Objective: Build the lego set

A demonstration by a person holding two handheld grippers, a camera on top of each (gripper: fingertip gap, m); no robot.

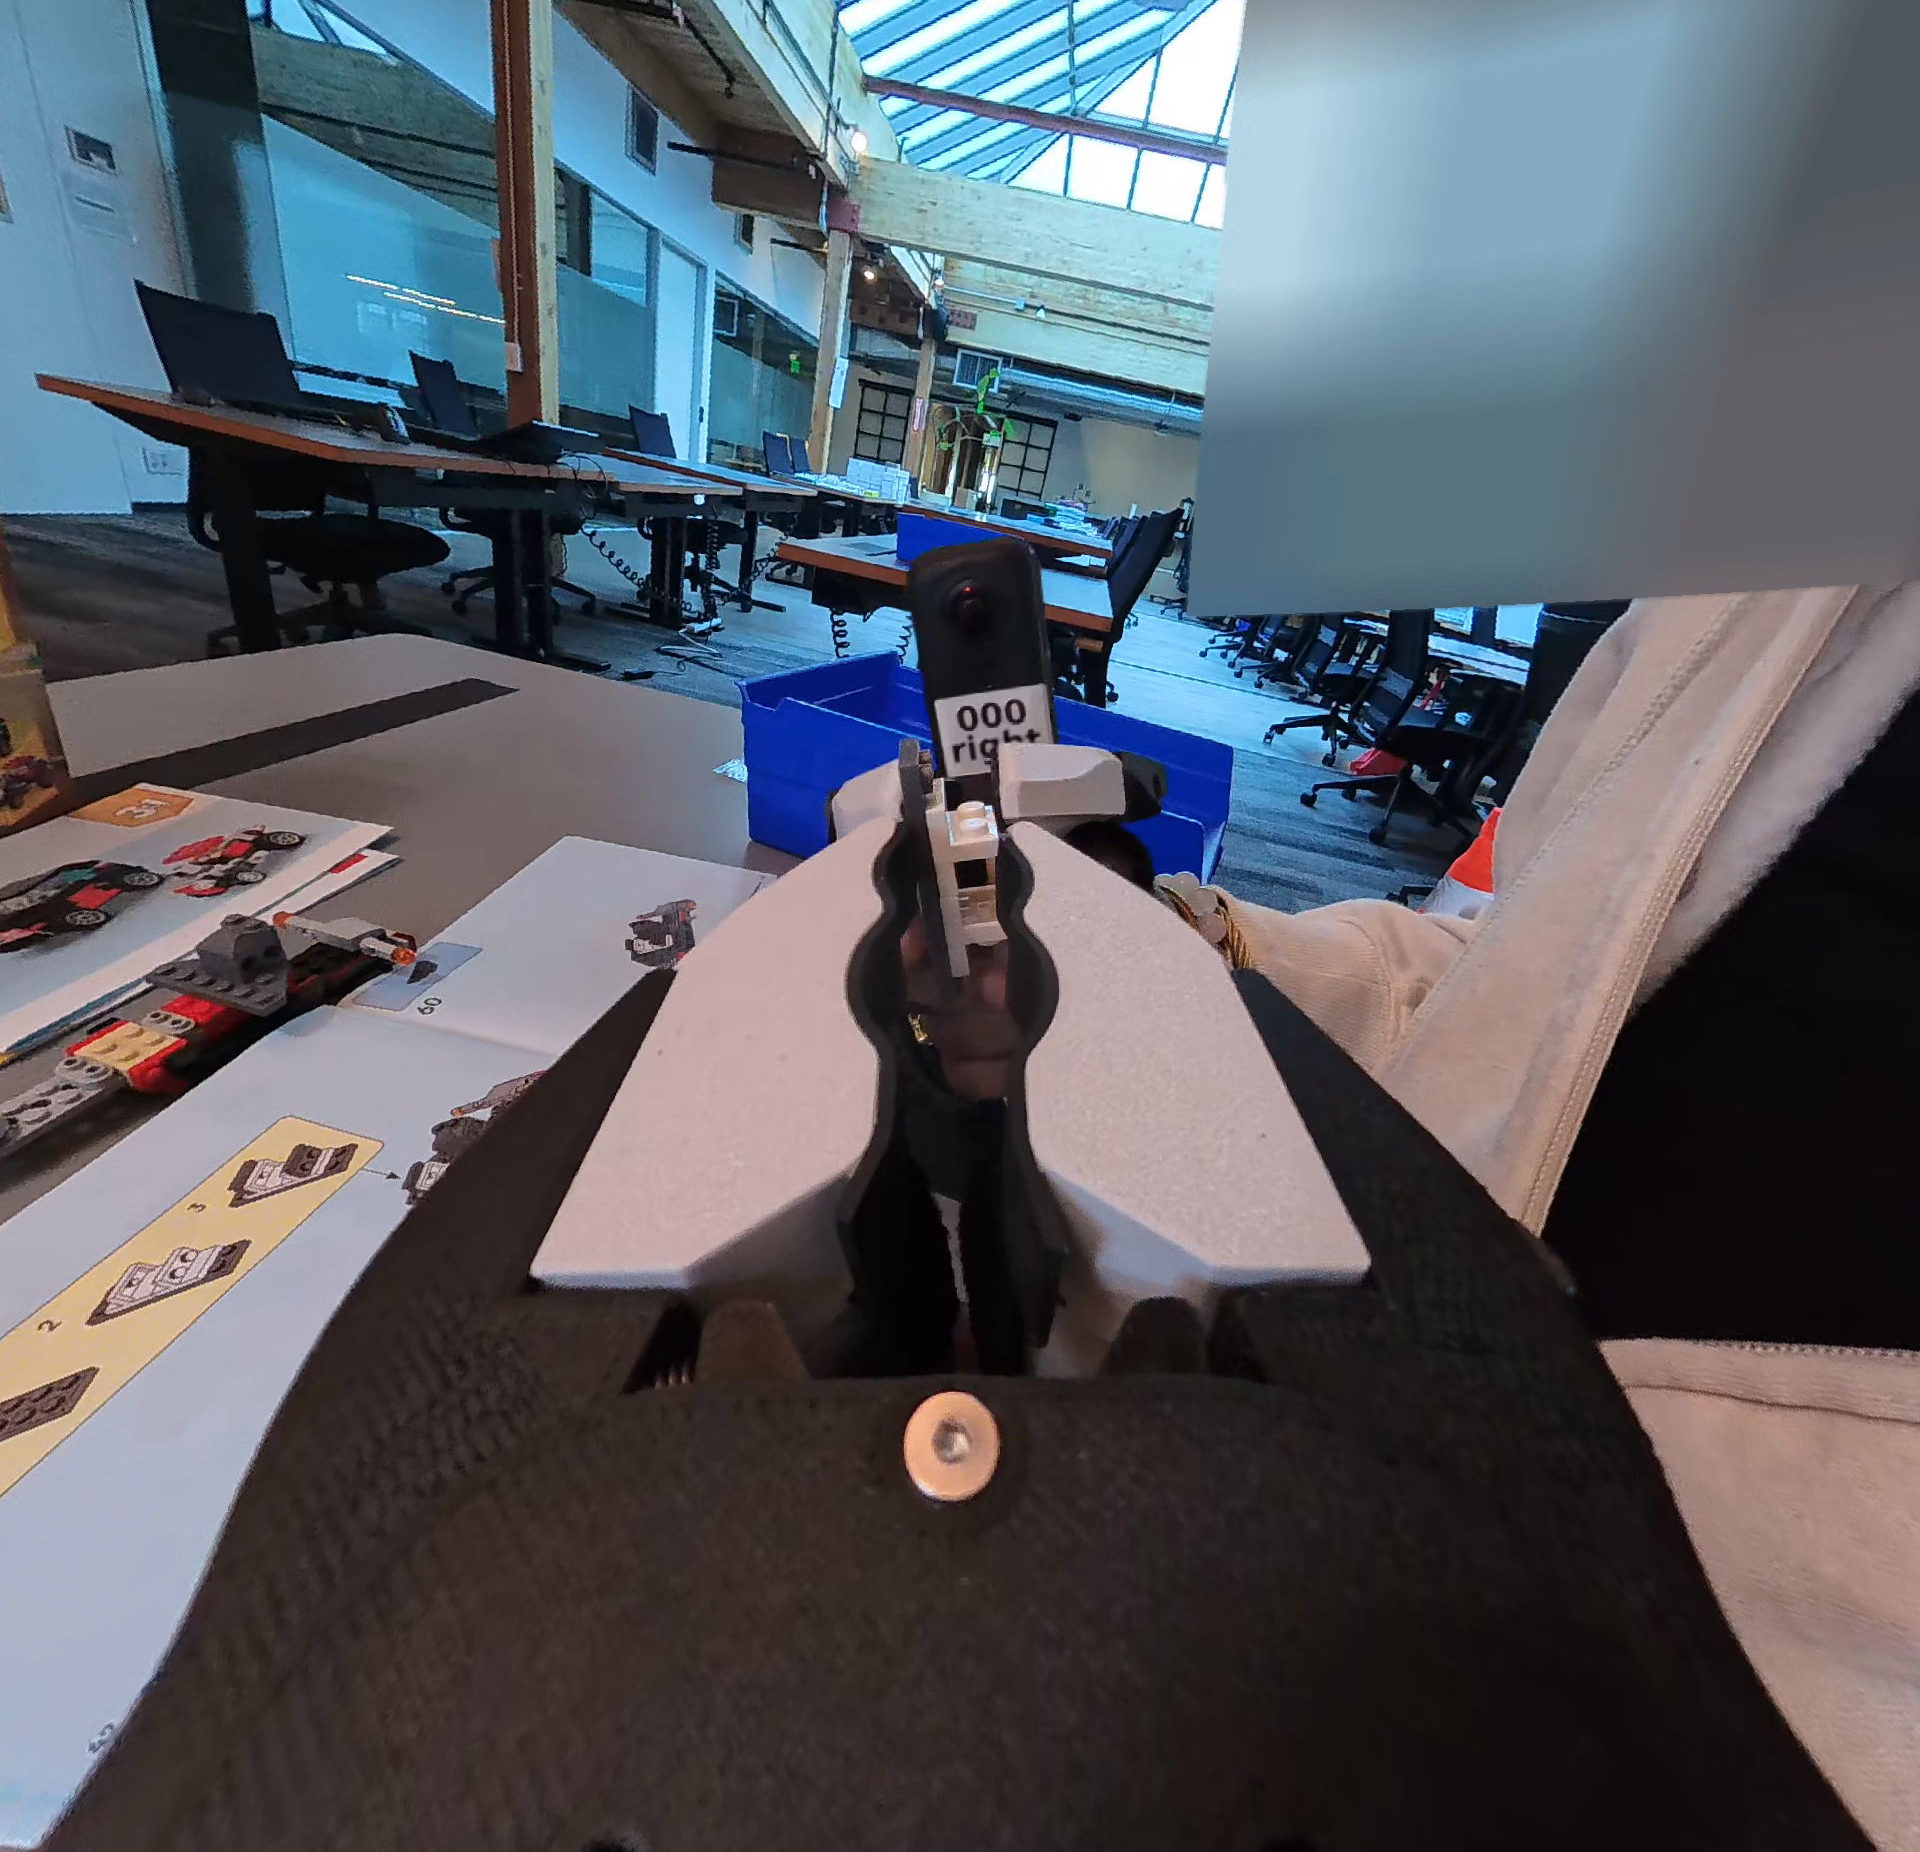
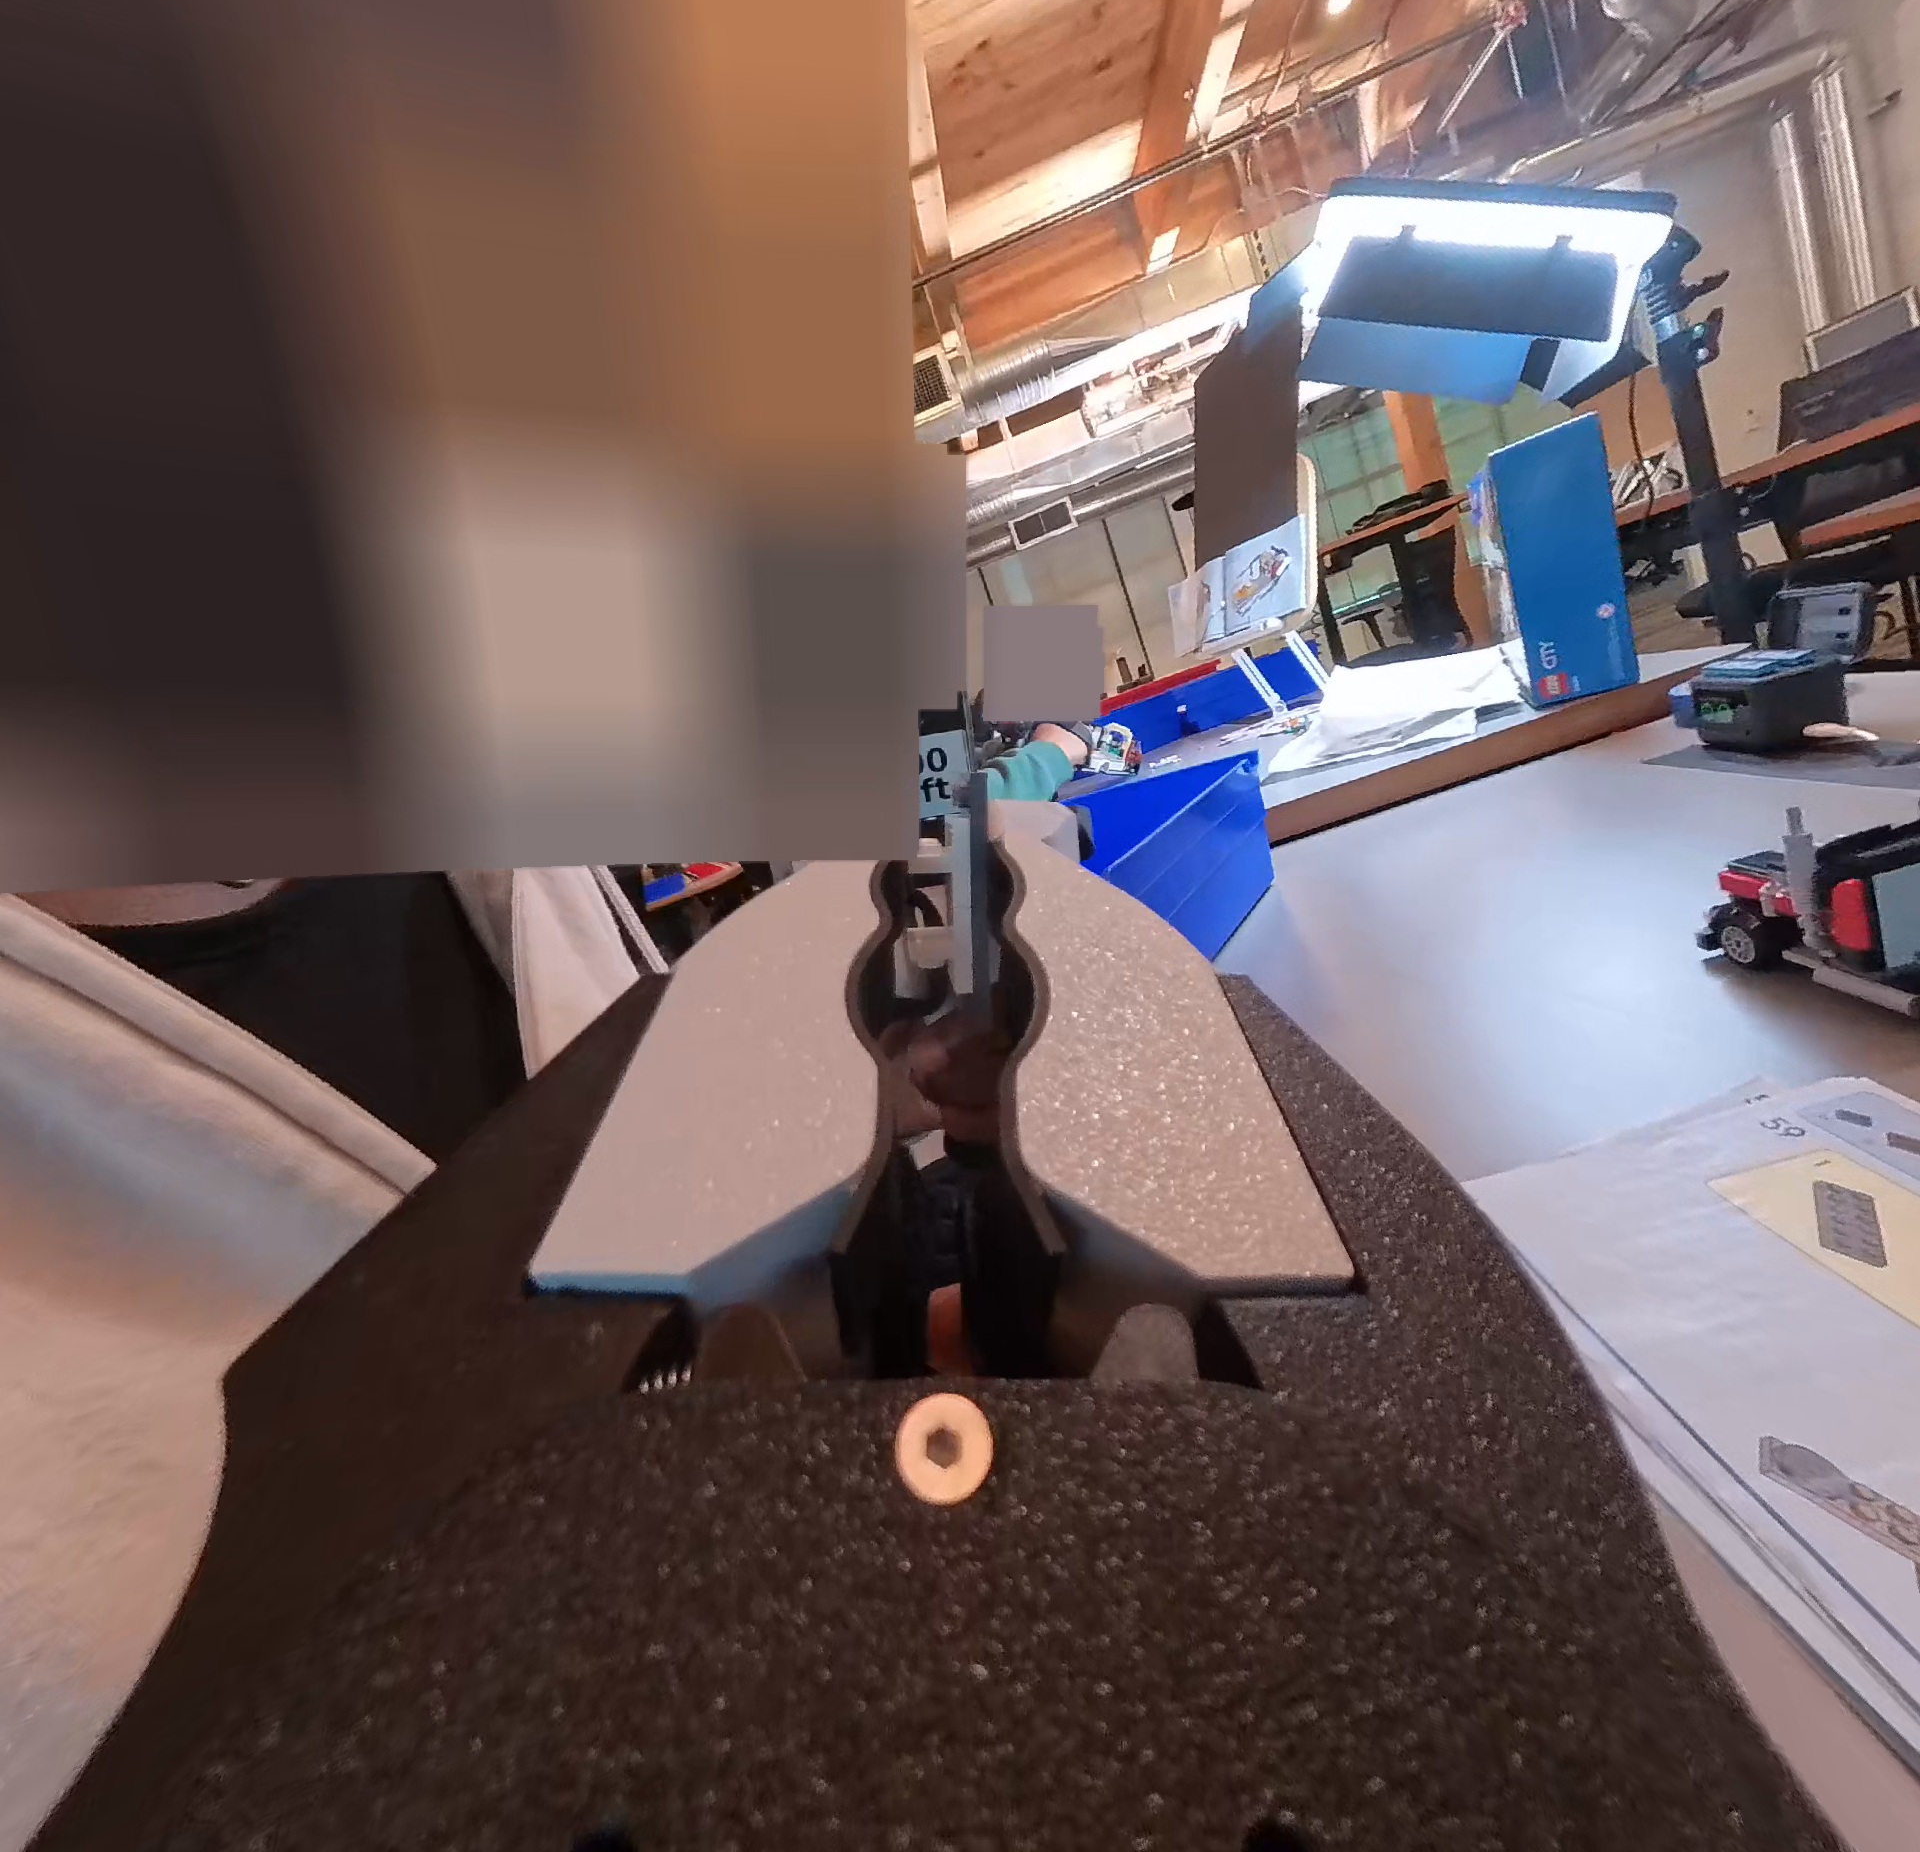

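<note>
In the left wrist view my left gripper (image 1: 951,852) is shut on a small Lego assembly (image 1: 966,872), white bricks stuck to a dark grey plate, held in the air above the table. My right gripper (image 1: 1023,784) faces it from the far side, tips touching the same assembly. In the right wrist view my right gripper (image 2: 951,903) is shut on the grey plate with the white bricks (image 2: 977,898). The left gripper (image 2: 1029,826) shows just behind it. A partly built grey, red and black model (image 1: 187,1002) lies on the open instruction booklet (image 1: 312,1127).
A blue bin (image 1: 821,732) stands on the grey table behind the grippers; it also shows in the right wrist view (image 2: 1174,846). A red and black truck model (image 2: 1808,919) sits at the right. An instruction page (image 2: 1714,1335) lies near right. A person's pale sleeve (image 1: 1403,950) is close. Both grippers' tips are close together, under 4 cm apart.
</note>
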